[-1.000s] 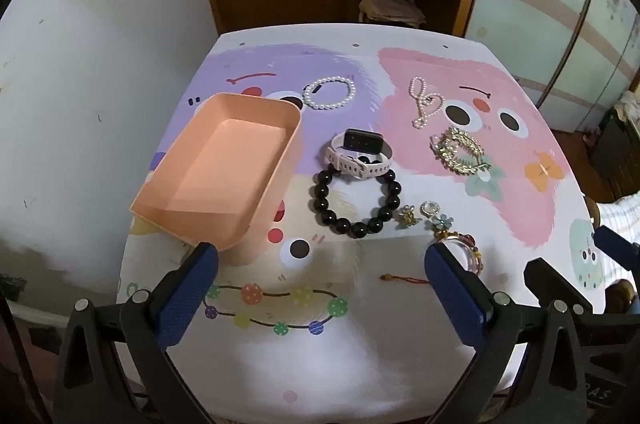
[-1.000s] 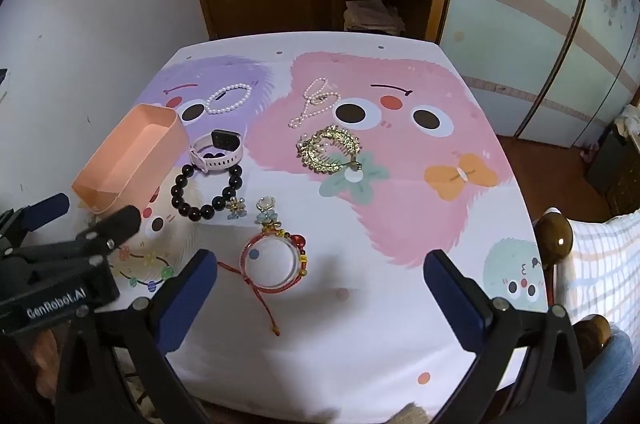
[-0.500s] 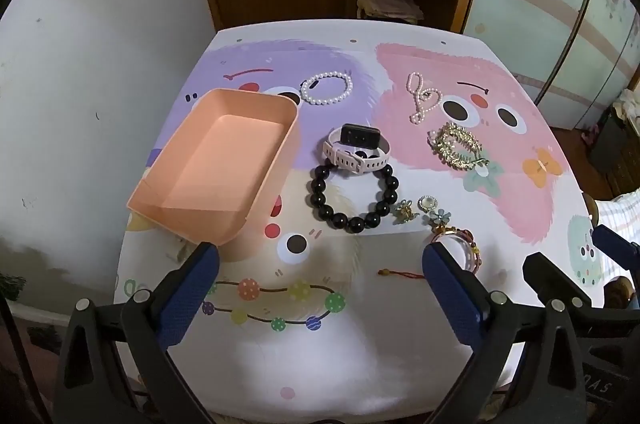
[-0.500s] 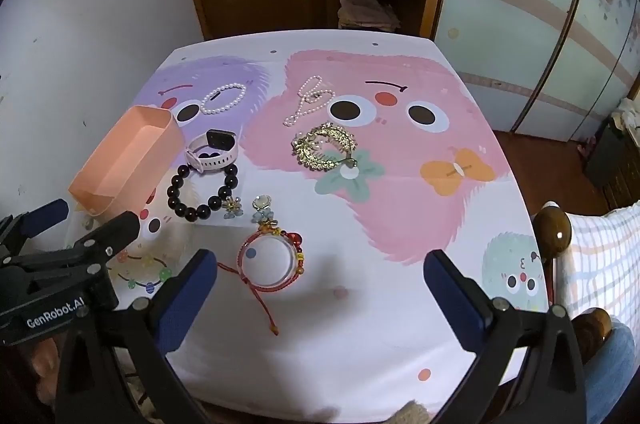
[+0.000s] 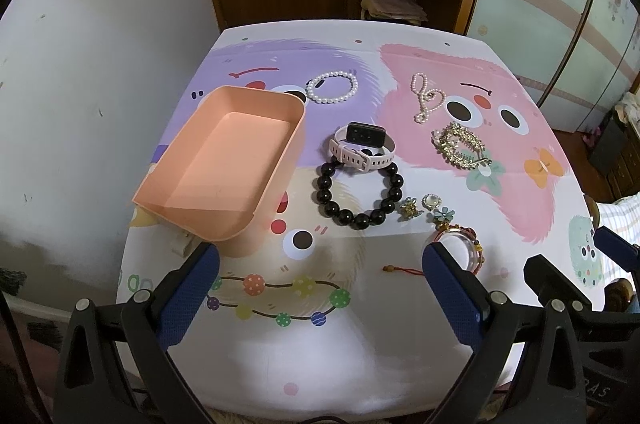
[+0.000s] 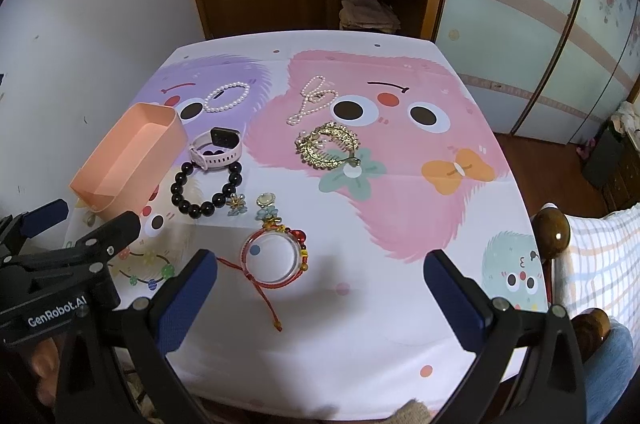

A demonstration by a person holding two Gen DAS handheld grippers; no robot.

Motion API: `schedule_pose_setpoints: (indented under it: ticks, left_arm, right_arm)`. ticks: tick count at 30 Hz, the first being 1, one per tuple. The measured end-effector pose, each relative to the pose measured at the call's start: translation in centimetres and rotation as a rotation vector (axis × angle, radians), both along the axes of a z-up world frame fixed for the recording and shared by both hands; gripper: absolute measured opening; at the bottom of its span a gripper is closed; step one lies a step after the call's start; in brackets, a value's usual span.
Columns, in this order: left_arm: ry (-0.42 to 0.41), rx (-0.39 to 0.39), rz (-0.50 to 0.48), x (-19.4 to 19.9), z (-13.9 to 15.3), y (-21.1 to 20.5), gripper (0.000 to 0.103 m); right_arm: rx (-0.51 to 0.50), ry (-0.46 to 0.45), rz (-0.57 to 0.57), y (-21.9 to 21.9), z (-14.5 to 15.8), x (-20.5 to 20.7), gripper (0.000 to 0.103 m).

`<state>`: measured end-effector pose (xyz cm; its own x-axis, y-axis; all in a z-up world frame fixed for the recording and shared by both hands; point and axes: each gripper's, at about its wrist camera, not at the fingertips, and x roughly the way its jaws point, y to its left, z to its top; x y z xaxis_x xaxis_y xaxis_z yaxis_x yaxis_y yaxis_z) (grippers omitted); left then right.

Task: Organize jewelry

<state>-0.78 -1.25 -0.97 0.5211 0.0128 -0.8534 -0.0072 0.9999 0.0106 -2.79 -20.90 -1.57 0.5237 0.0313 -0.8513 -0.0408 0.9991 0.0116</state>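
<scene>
The left gripper (image 5: 320, 288) hung above the near edge of the table (image 5: 360, 364) with its blue-padded jaws spread wide and nothing between them. Just past its left pad stood the peach tray (image 5: 224, 164), a shallow open box with bare floor, on the left side of the cartoon-printed cloth. Just past its right pad, partly hidden, lay the red cord bracelet (image 5: 460, 244).

The right gripper (image 6: 320, 292) was held beside it, level with it over the near edge, jaws likewise wide apart and holding nothing. The red cord bracelet (image 6: 276, 256) lay flat just beyond its left pad: a clear ring wound in red thread with small red and gold beads, a loose red tail trailing toward the camera. Just beyond it sat two small flower charms (image 6: 266, 206) and a gold flower brooch (image 6: 237, 203). Left of these a black bead bracelet (image 6: 206, 188) lay as an open circle, with a pink-strapped smartwatch (image 6: 218, 148) resting against its far side. Farther off, a gold leaf hair comb (image 6: 328, 144) lay on the pink patch, a looped pearl necklace (image 6: 314, 98) beyond it, and a pearl bracelet (image 6: 227, 97) on the purple patch near the tray's far corner. All the jewelry sat outside the tray.
</scene>
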Motion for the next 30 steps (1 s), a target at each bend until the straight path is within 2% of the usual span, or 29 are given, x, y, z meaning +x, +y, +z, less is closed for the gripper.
schedule_pose_setpoints:
  ticks: [30]
  left_arm:
    - [0.021,-0.009,0.005,-0.32,-0.33,0.44,0.1]
  right_arm:
    - [0.0,0.0,0.006,0.43,-0.16,-0.32,0.103]
